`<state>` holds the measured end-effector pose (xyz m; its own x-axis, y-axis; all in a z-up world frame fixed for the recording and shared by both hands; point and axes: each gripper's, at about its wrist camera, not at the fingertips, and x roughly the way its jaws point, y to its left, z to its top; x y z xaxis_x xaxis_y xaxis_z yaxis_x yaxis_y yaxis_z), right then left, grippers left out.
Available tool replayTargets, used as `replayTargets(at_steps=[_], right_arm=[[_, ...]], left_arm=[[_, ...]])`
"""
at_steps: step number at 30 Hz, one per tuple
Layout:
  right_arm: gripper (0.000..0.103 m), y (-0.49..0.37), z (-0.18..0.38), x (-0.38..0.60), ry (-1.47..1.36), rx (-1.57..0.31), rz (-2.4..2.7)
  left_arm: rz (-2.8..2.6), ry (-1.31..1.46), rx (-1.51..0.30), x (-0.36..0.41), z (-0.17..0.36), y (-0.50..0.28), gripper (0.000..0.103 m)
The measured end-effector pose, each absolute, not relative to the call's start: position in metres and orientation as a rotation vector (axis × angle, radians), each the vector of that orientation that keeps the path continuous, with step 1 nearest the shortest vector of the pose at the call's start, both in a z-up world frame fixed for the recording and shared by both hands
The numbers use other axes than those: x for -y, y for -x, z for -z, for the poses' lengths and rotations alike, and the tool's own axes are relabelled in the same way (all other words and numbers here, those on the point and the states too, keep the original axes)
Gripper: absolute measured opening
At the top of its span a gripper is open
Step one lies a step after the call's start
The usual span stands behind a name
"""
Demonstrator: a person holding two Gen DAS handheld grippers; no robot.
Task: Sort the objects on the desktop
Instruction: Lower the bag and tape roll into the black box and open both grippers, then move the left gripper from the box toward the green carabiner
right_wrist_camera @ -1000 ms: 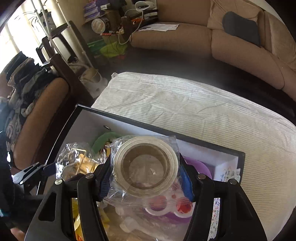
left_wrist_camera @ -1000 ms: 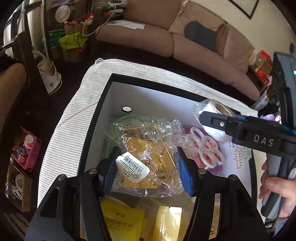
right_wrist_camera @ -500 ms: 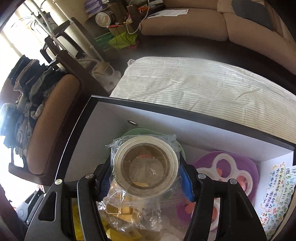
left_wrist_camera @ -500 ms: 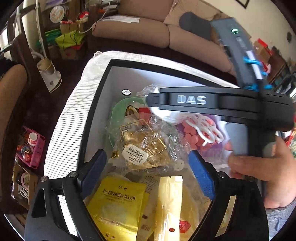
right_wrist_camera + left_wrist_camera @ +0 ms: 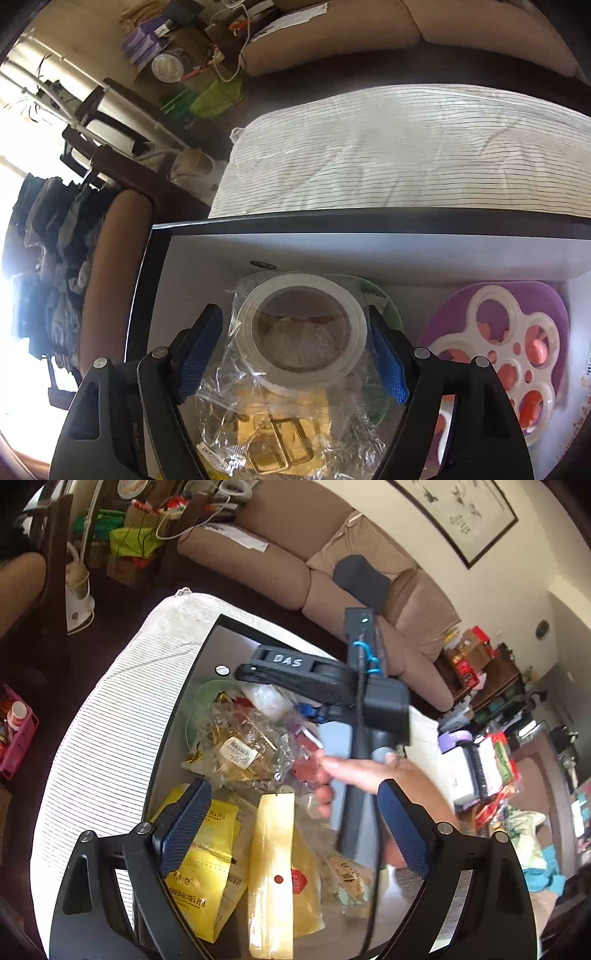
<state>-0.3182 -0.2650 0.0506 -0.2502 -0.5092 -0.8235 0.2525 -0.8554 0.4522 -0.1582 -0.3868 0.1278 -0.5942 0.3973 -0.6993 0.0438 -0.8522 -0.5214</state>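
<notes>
1. We see the roll of clear tape (image 5: pixel 301 334), wrapped in a plastic bag, between the blue pads of our right gripper (image 5: pixel 295 354). The jaws are opening: the left pad stands clear of the roll, and the right pad is just beside its edge; we cannot tell if it still touches.
2. The roll hangs inside the black-rimmed box (image 5: pixel 369 218), near its far white wall, above a crinkled bag with gold metal pieces (image 5: pixel 273 435) and a green plate (image 5: pixel 388 306).
3. To the right in the same box lies a purple tray (image 5: pixel 524 299) with a white ring-shaped insert (image 5: pixel 491 332) and pink pieces in it.
4. Our left gripper (image 5: pixel 291 827) has its jaws wide apart and holds nothing. Under it, at the near end of the box, lie a yellow sachet with printed characters (image 5: pixel 199 878) and a long pale yellow packet (image 5: pixel 273 867).
5. In the left wrist view the right hand (image 5: pixel 365 771) and the handle of its gripper cover the middle of the box, so the purple tray is hidden there. The lower edge of the box is cut off in both views.
6. The box rests on a white striped cushion (image 5: pixel 406 147). This cushion is bare beyond the far rim and along the left rim of the box.
</notes>
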Motion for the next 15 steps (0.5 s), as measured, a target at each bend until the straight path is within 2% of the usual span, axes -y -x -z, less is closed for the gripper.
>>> replayTargets(at_steps=[7,12,15], right_arm=[[0.079,0.295,-0.099,0.249,-1.435,-0.074,2.188],[0.079,0.25,-0.13,0.216,-1.312,-0.24,2.156],[0.081,0.227,-0.137,0.191,-1.278,-0.269,2.123]], left_arm=[[-2.544,1.345,0.72,0.375,-0.12,0.16,0.091],[-2.623,1.37,0.58,0.356,-0.124,0.156,0.091],[-2.628,1.407,0.513,0.34,-0.122,0.155,0.103]])
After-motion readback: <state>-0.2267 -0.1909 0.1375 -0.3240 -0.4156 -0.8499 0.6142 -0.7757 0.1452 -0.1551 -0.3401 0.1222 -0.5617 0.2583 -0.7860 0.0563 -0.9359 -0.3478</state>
